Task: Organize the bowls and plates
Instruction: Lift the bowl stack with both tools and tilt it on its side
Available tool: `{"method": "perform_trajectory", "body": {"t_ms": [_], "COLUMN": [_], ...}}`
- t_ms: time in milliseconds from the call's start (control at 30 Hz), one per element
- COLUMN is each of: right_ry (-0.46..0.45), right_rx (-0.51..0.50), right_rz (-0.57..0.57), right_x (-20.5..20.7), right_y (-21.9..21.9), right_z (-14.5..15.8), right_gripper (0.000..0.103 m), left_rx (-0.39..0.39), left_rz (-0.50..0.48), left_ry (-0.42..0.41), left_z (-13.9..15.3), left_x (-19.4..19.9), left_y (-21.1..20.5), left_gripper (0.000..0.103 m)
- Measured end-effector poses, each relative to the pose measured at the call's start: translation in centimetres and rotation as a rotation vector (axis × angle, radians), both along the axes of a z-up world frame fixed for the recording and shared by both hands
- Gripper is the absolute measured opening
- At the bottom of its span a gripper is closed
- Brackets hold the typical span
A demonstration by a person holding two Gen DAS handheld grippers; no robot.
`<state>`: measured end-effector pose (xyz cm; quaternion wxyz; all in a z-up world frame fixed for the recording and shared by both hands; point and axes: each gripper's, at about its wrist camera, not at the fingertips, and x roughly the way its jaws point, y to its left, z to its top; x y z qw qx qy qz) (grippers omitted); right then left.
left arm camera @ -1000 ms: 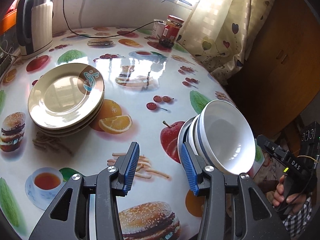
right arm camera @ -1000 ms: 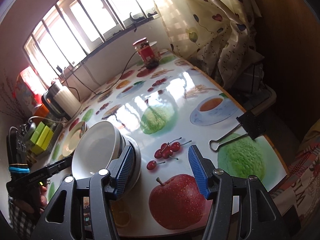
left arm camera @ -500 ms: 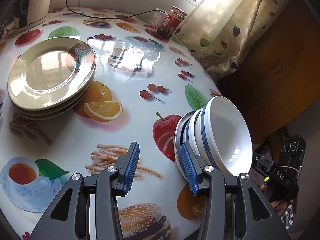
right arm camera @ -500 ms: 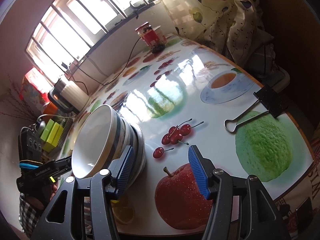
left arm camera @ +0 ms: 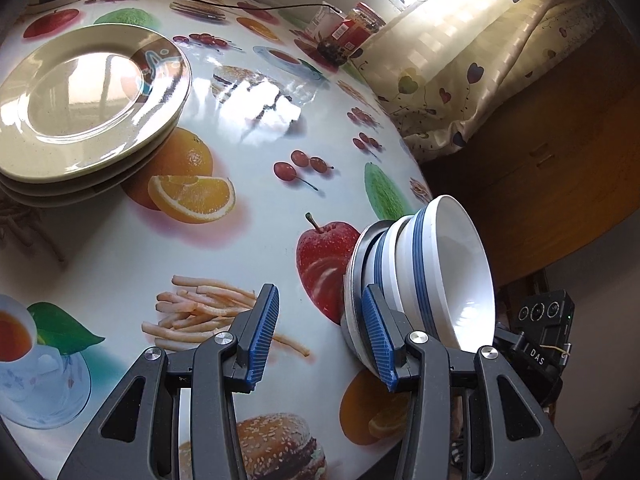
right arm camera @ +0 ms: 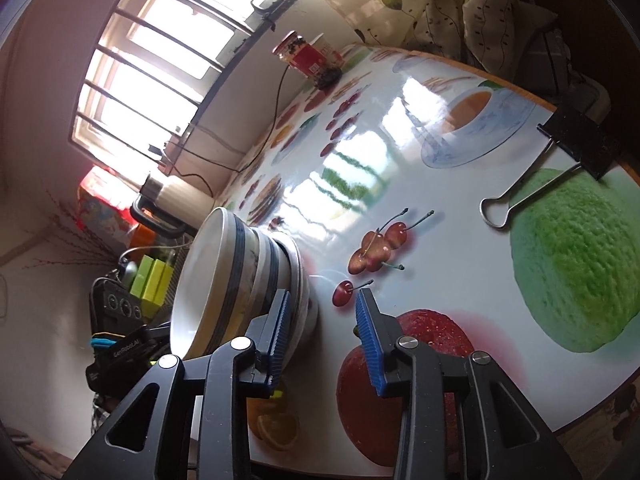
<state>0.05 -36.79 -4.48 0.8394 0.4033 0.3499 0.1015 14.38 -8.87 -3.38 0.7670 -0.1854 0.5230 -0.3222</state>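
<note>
Bowls (left arm camera: 436,276) sit nested as a stack, white with blue bands, on a small plate (left arm camera: 352,312) near the table (left arm camera: 248,248) edge; the stack sits between the two grippers. Left gripper (left arm camera: 320,334): jaws parted, nothing between the pads, only the printed fries on the cloth showing in the gap; its right finger (left arm camera: 378,344) is right against the outside of the bowl stack's base, contact or not I can't tell. Right gripper (right arm camera: 320,338): jaws have just been closing, now parted with nothing between them, printed cherry and apple visible in the gap; its left finger (right arm camera: 280,332) sits at the plate rim under the bowls, whether it touches I can't tell. So neither gripper grasps anything. Plates (left arm camera: 84,92), beige, stacked on the far left side of the table in the left view, well apart from the bowls. Jar (left arm camera: 348,34) with a red label stands at the far edge by the curtain (left arm camera: 480,52). Binder clip (right arm camera: 556,160) lies on the table's right side in the right view, well apart from the bowls. Kettle (right arm camera: 168,196) sits behind the bowls near the window (right arm camera: 160,48).
</note>
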Motion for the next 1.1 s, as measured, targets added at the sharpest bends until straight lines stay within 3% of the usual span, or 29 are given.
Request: {"method": "perform_trajectory", "body": {"t_ms": [333,433,600,800,933,1100], "right_ry": [0.000,-0.006,-0.019,-0.021,-0.028,-0.043], "right_rx": [0.151,0.164,0.214,0.186,0.072,0.093], "right_rz": [0.000,0.001,0.003,-0.001,-0.029,-0.063], "right_x": [0.1,0.0,-0.2,-0.3,-0.4,-0.7], "right_y": [-0.9,-0.9,-0.9,-0.4,0.7,0.8], "right_z": [-1.6,-1.7,-1.8,-1.3,-0.1,-0.5], "right_gripper": [0.028,0.026,0.014,0.009,0.009,0.009], "left_rx": [-0.066,-0.089,-0.097,-0.096,-0.039,-0.043], "left_rz": [0.004,0.009,0.009,0.037,0.058,0.090], "left_ry": [0.036,0.045,0.036,0.026,-0.028,-0.040], "left_z": [-0.8,-0.8,-0.4,-0.2,0.4,0.2], "left_x": [0.5,0.5,0.2,-0.1,-0.8,-1.2], "left_y": [0.5,0.6,0.4,0.1,-0.4,-0.4], "left_gripper": [0.042,0.038,0.025,0.021,0.021,0.021]}}
